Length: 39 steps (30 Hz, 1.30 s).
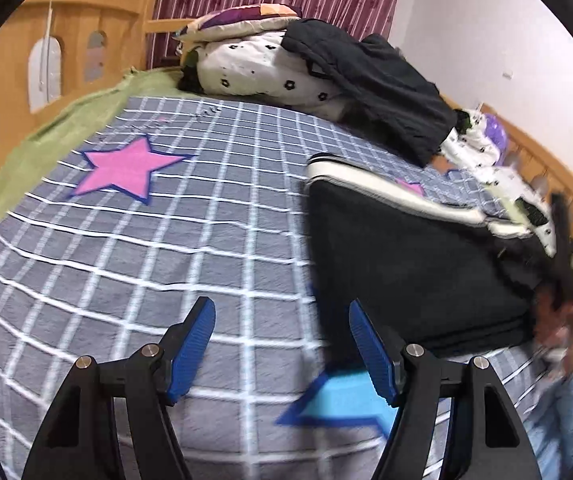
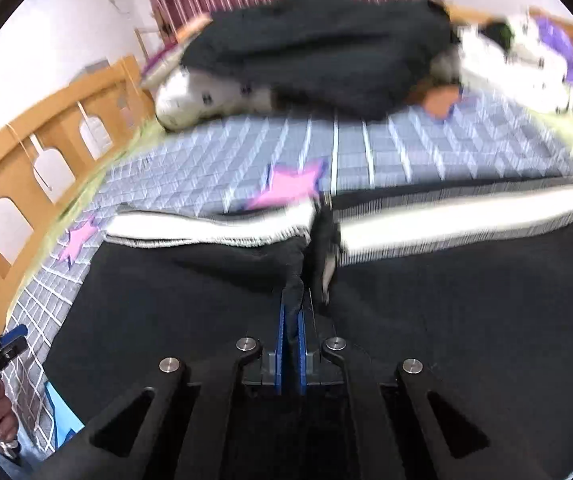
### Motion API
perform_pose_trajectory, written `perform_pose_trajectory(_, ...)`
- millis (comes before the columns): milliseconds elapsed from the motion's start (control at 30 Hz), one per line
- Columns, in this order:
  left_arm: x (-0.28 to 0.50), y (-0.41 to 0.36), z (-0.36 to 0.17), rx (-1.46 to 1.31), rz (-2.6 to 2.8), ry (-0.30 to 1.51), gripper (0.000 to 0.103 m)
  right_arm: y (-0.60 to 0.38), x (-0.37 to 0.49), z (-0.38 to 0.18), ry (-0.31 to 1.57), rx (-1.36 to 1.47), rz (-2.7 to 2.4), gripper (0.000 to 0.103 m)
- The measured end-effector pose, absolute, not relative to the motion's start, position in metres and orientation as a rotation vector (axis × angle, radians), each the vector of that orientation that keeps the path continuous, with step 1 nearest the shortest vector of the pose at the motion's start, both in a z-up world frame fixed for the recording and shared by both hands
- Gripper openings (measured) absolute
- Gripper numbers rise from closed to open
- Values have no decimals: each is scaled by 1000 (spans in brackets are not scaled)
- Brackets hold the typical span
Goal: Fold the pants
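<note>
While the bed (image 1: 190, 216) carried its grey checked cover with appliquéd pink stars, the black pants (image 1: 406, 264), a soft knit with a white side stripe, were laid at three o'clock in the left wrist view. A dark garment (image 1: 370, 80) was heaped on floral bedding at twelve o'clock. The right gripper (image 2: 291, 312) was seen with its fingers clamped on a pinched ridge of the pants. The left gripper (image 1: 282, 340) was held with fingers apart, empty, above the cover. For a clean fold, the pinched edge would best be carried across level and the stripe kept straight.
</note>
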State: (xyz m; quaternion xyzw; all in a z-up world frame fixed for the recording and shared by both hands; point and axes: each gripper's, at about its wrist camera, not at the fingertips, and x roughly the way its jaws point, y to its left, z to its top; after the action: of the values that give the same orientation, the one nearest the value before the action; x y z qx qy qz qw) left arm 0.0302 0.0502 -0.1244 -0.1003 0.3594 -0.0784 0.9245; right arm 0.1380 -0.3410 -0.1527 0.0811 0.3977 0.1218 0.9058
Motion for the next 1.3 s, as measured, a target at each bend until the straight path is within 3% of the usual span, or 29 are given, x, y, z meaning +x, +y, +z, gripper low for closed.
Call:
perform_pose_trajectory(100,46,33,-126,-245,-199,777,68,-326,129,-162,821,37,202,13)
perform_pose_trajectory(200,52,16,-129,-215,-193,790,68,-333,103,-145,779,85,174,19)
perform_pose_trajectory(267,53,4,-136,-163,-179,821,68,-339,84,-136,750,107,168,33)
perform_pose_trajectory(467,49,-19,-158,-44,-167,872,68,-331,54,-172,817,31,191,34)
perform_pose_trajectory(600,49,-17,-139,-58,-197,864,68,-342,46,-154,795,65,196,36)
perform_pose_trajectory(667,53,-21,-128,-12,-189,847,68,-351,36,-141,748,47,170,43)
perform_pose_trajectory(800,70,-26,-113,13,-151,853,68,-405,23,-116,700,49,19,52)
perform_pose_trajectory(867,80,-25,-109,-23,-152,874,68,-440,21,-111,701,46,-92,61)
perform_pose_trajectory(1033,106,-26,-106,-41,-144,894,68,-538,17,-114,735,185,-252,69)
perform_pose_trajectory(1300,152,-10,-130,-150,-179,968,68,-588,45,-154,772,382,-219,69)
